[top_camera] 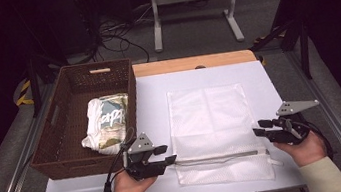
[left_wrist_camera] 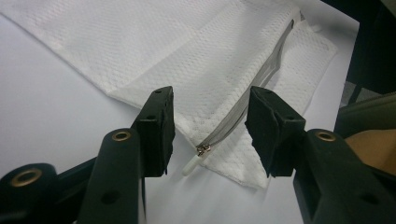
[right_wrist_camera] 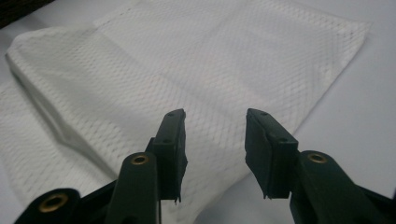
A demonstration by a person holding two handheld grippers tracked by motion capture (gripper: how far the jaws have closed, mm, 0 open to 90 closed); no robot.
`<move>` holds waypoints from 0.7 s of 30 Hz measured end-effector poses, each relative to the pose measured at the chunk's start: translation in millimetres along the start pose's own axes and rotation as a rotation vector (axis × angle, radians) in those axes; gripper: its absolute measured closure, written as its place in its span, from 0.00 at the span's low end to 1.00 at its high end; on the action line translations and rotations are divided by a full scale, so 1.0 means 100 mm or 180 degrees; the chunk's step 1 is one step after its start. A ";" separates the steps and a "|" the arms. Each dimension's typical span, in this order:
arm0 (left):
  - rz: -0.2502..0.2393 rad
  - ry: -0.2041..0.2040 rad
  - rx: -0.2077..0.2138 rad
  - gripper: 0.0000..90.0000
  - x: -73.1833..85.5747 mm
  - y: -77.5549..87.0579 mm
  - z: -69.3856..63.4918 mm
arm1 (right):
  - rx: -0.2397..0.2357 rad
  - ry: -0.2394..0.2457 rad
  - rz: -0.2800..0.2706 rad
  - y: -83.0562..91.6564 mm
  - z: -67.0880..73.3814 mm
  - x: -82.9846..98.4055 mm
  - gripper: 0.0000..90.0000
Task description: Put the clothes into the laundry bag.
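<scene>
At the far left of the high view, a brown woven basket (top_camera: 59, 142) is being carried on the counter (top_camera: 152, 108), and a folded printed garment (top_camera: 106, 121) is lying inside it, against its right wall. Just below the basket's near right corner, the left gripper (top_camera: 167, 155) is being held low over the counter in the person's left hand (top_camera: 131, 185), pointed rightward at the left end of the zipper (top_camera: 220, 157). In the left gripper view its fingers (left_wrist_camera: 159, 126) are being kept apart, with nothing pressed between them; the zipper's pull (left_wrist_camera: 202, 150) and its small white tab are lying on the counter in the gap, untouched by either pad.

Across the middle of the counter, a white mesh laundry bag (top_camera: 210, 120) is being left spread flat, its zipper running along the near edge from left to right, with a narrow strip of mesh below it.

At the right, the right gripper (top_camera: 260, 129) is being held in the right hand (top_camera: 307, 150), raised just off the bag's right edge and pointed leftward. In the right gripper view its fingers (right_wrist_camera: 173, 140) are likewise being held open and empty, with the bag's mesh (right_wrist_camera: 210, 70) seen beyond and beneath them.
</scene>
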State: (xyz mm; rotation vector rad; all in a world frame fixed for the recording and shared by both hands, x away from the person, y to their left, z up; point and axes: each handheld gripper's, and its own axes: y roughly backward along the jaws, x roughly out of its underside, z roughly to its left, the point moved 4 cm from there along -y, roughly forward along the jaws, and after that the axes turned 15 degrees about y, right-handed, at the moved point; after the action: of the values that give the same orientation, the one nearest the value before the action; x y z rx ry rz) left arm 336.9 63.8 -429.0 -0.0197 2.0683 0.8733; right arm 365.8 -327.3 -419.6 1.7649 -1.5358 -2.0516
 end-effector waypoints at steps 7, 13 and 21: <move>-0.0011 -0.0036 -0.0041 0.58 0.03 0.01 0.00 | 0.0154 0.0038 0.0184 -0.28 -0.30 -0.20 0.64; -0.0007 -0.0084 -0.0052 0.59 0.10 -0.01 -0.01 | 0.0355 -0.0121 0.0334 -0.52 -0.59 -0.24 0.65; -0.0016 -0.0044 -0.0064 0.59 0.13 0.01 0.01 | 0.0398 -0.0343 0.0551 -0.80 -0.78 -0.14 0.65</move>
State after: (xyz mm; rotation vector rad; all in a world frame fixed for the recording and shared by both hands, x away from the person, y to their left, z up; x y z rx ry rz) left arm 328.9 69.0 -438.1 -0.0296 2.0460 0.8886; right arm 473.6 -327.8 -452.9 1.5170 -1.8135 -2.0385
